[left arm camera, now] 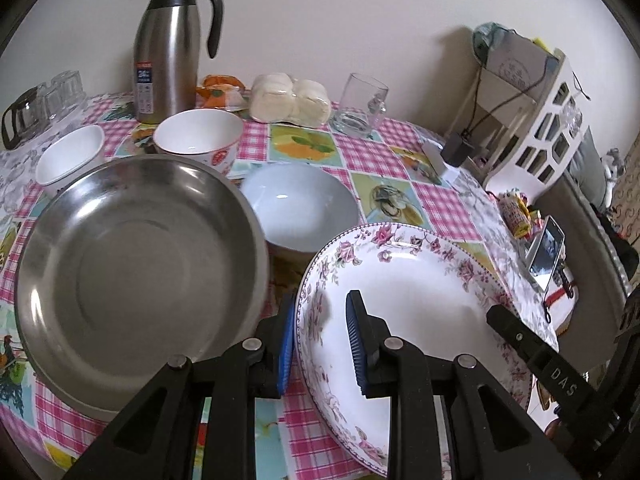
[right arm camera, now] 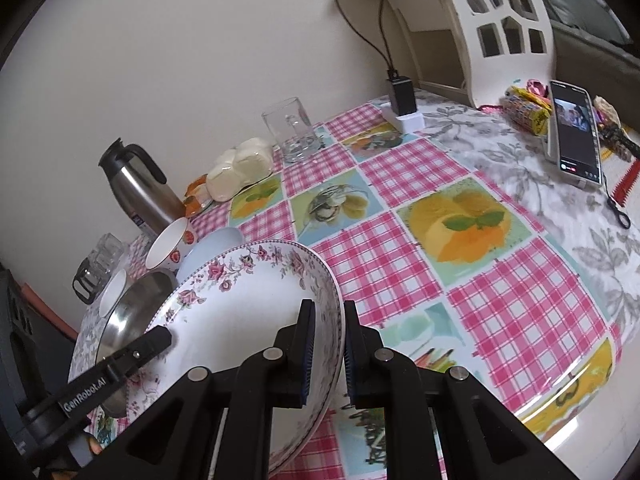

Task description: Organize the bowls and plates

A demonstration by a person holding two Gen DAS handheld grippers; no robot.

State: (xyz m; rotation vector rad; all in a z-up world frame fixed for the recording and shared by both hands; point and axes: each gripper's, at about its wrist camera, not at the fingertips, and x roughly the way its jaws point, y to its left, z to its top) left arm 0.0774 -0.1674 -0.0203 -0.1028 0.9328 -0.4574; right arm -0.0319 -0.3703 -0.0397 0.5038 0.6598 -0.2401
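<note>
both grippers [left arm camera: 322,344] [right arm camera: 326,354] clamp floral plate [left arm camera: 408,280] rim.

We are wearing matte black linkage arms studded with silver pivot pins on both the left gripper [left arm camera: 320,344] and right gripper [right arm camera: 326,350], blue ribbed pads [left arm camera: 353,350] lining the fingers, white "GenRobot.AI" and "DAS" lettering showing.

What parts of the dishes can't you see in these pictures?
- Light blue bowl: its near side, left wrist view, hidden by the floral-rimmed white plate.
- Small white bowl: mostly hidden, right wrist view, behind the round steel pan.
- Floral plate's underside: both views.
</note>
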